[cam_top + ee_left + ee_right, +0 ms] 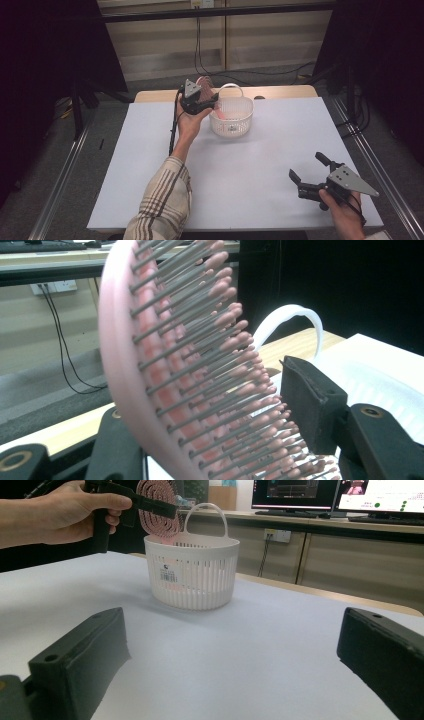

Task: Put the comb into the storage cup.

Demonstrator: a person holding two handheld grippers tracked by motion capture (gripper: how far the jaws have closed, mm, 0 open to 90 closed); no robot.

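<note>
Right tool (306,172) spread empty, left tool (212,100) loosening around pink hairbrush (165,365), handle hidden in basket (192,575)

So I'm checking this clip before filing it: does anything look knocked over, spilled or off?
Nothing stands out. The white basket stands upright on the table, the pink hairbrush looks intact between the jaws of the left gripper, held over the basket's rim, and the right gripper is open.
</note>
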